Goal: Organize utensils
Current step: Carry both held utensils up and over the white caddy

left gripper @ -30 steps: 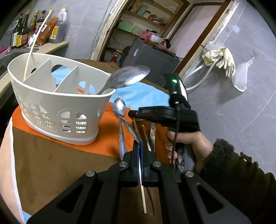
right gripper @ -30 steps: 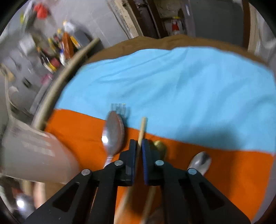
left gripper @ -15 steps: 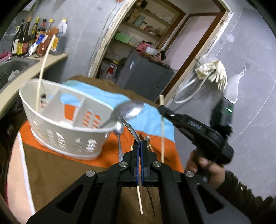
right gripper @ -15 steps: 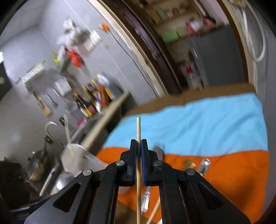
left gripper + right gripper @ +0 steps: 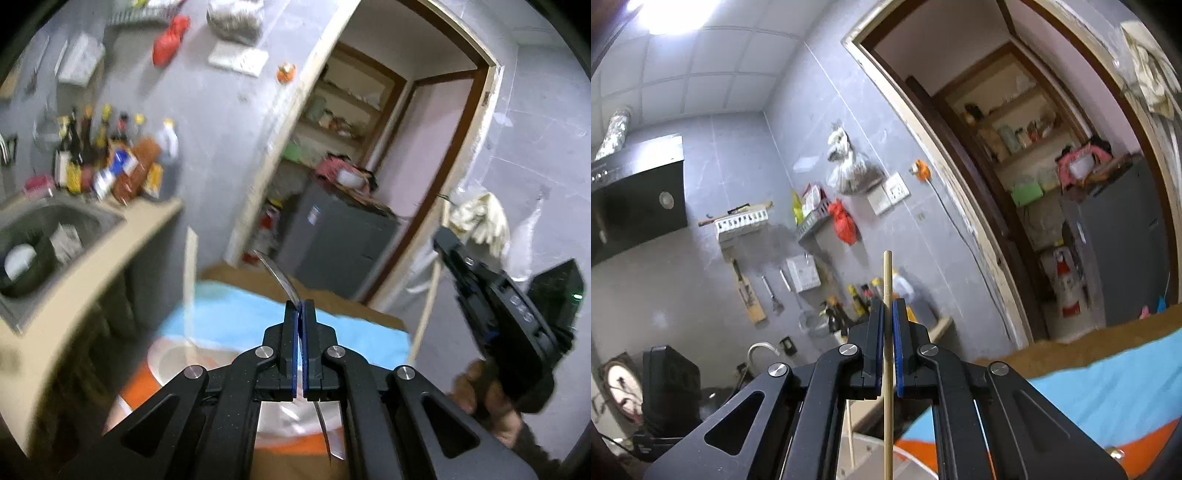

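two utensils are in the air at once, so the step in hand looks like the carry to the white caddy (image 5: 173,354), blurred low on the cloth. left gripper (image 5: 300,332) is clamped on a thin metal handle (image 5: 277,275) that curves up past its tips; its head is hidden. right gripper (image 5: 887,332) is clamped on a pale wooden chopstick (image 5: 887,280), standing upright. next, each piece likely needs tipping down over its own compartment before release.
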Motion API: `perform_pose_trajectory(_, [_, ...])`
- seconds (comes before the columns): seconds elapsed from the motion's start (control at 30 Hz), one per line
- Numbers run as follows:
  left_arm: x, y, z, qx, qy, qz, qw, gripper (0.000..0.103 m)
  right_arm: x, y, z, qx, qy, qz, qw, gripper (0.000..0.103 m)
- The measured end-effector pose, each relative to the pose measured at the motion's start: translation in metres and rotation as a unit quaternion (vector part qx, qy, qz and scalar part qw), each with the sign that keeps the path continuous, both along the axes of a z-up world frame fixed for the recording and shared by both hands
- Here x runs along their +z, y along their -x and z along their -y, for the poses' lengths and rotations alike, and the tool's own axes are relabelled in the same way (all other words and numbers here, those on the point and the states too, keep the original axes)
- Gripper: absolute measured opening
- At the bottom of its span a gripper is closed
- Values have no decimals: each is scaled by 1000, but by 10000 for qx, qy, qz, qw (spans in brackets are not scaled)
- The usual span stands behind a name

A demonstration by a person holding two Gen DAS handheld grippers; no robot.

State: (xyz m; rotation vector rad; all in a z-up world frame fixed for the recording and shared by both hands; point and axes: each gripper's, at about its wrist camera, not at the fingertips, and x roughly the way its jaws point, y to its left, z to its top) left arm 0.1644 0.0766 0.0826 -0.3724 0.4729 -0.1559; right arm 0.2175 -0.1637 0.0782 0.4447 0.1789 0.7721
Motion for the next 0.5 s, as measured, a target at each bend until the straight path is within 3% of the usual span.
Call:
perform_pose_trajectory(0.23, [-17,-24,-28,244,-610,164,9977,0,-21,11,-37,-637,387,375,9965,3])
perform_pose_trajectory(0.5, [-47,-26,-22,181,-1171,350,9923,0,-42,15,-46,-790,657,490,9935,3])
